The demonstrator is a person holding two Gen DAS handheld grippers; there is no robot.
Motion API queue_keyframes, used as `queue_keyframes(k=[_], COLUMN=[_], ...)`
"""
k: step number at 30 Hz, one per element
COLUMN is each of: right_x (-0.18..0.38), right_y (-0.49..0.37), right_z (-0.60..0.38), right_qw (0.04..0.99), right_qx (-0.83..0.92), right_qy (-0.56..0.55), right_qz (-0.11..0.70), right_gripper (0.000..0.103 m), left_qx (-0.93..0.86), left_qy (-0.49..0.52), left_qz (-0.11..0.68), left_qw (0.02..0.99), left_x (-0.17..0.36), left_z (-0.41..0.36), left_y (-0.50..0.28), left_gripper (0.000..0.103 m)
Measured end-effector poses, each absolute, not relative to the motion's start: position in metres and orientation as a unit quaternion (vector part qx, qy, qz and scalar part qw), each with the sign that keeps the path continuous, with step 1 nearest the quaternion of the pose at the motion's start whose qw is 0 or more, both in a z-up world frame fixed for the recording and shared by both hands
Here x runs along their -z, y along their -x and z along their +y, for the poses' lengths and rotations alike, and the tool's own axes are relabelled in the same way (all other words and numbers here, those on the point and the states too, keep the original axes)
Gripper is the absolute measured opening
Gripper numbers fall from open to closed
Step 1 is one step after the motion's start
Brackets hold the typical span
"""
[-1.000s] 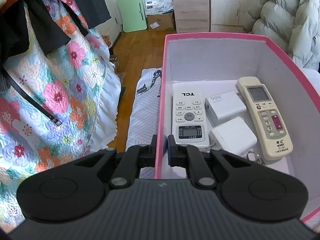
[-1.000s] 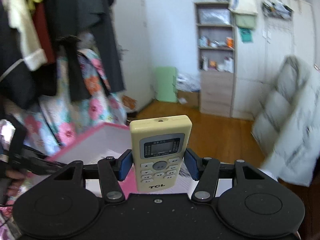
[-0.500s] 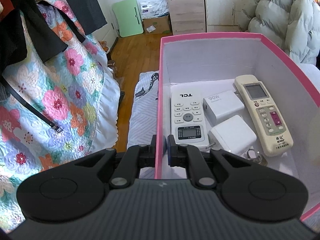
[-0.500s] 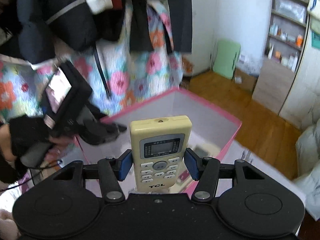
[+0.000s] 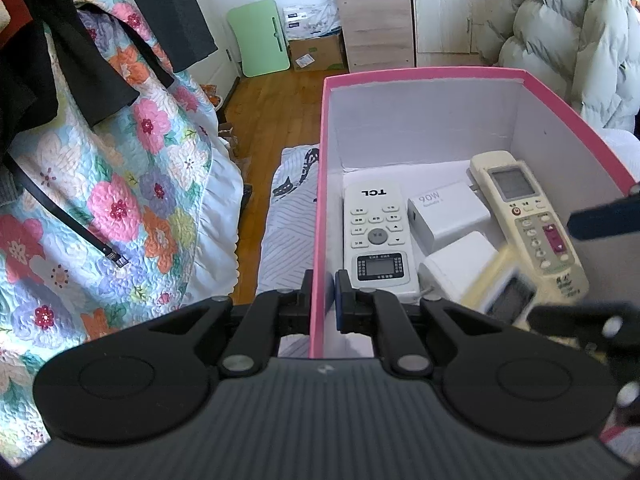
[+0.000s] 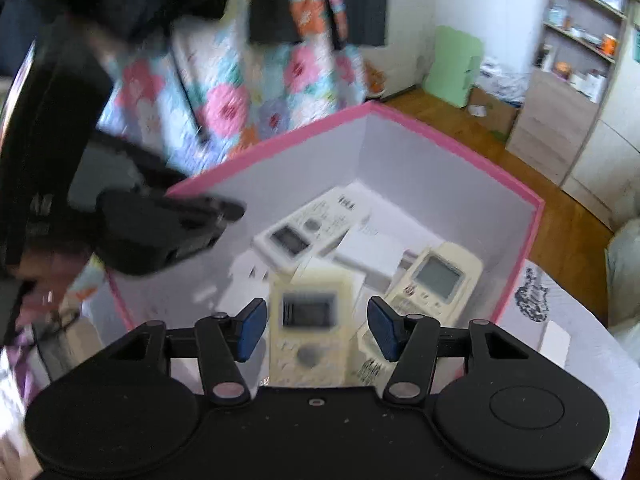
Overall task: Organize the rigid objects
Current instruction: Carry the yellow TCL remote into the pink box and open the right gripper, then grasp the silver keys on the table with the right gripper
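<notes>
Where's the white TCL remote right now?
In the left wrist view the white TCL remote lies flat on the floor of the pink box, along its left wall, with the 90W charger beside it on the right.

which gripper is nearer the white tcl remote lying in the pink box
Left. The left gripper clamps the pink box wall right beside the white TCL remote; the right gripper hovers farther right.
</notes>
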State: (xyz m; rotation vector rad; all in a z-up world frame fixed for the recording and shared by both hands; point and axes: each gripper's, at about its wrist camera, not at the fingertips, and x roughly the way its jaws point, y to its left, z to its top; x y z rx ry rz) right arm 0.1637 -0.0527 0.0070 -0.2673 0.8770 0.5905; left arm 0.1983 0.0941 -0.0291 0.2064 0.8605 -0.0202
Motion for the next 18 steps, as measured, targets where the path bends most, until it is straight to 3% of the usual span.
queue_keyframes(k=[9, 18], right_x=[-0.050, -0.054], right_y=[-0.141, -0.111], right_z=[-0.119, -0.204], right_qw=[0.893, 0.914], right_qx=[-0.246, -0.178], right_qy=[0.003, -0.032], right_qz=[0.377, 0.364], right_gripper=[0.065, 0.065], left_qx=[0.009, 0.009], left_qy=[-0.112, -0.142], left_qz=[0.415, 0.411], left_qw=[0.903, 0.900], left_x=[0.030, 0.031], left_z=[0.093, 0.086], left_y=[-0.198, -0.198], left_gripper=[0.008, 0.010])
